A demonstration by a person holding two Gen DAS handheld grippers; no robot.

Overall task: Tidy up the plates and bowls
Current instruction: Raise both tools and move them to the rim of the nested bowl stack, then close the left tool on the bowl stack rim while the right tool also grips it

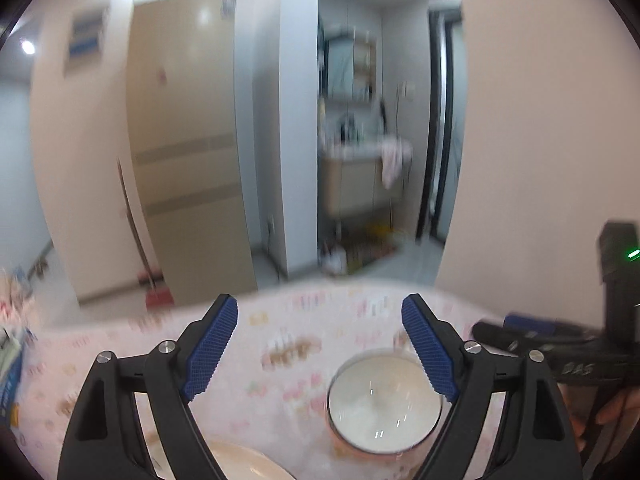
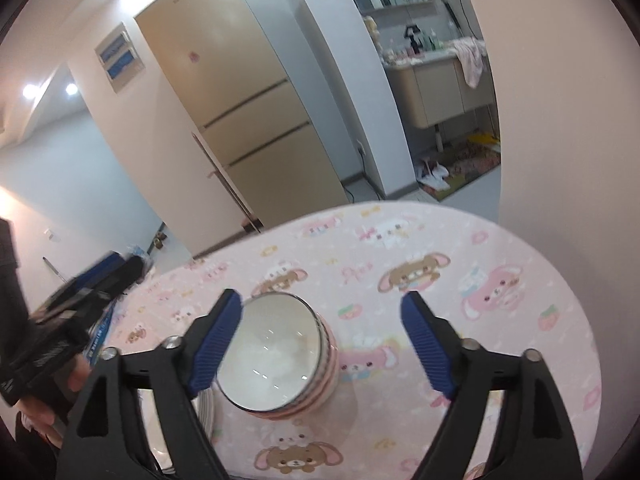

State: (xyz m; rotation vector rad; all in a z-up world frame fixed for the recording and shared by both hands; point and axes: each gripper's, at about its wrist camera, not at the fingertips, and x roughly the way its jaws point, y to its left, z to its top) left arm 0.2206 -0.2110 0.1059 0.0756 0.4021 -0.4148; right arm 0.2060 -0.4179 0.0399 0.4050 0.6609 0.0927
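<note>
A bowl (image 2: 272,352), white inside with pink stripes outside, stands upright on the pink cartoon tablecloth (image 2: 440,280). My right gripper (image 2: 322,300) is open above it. Its left pad (image 2: 218,340) is close to the bowl's left rim, and the right pad is well clear. In the left wrist view the same bowl (image 1: 384,404) sits low between the fingers of my open left gripper (image 1: 320,308), nearer the right pad. Nothing is held. A pale plate (image 1: 248,464) shows at the bottom edge, and a plate rim (image 2: 158,432) shows behind the right gripper's left arm.
The round table's far edge (image 2: 400,206) drops to the floor. Beyond it are a beige fridge (image 2: 240,100) and a wall (image 2: 560,120) close on the right. A hand (image 2: 76,376) holds the other gripper at the left. A blue pack (image 1: 8,380) lies at the table's left.
</note>
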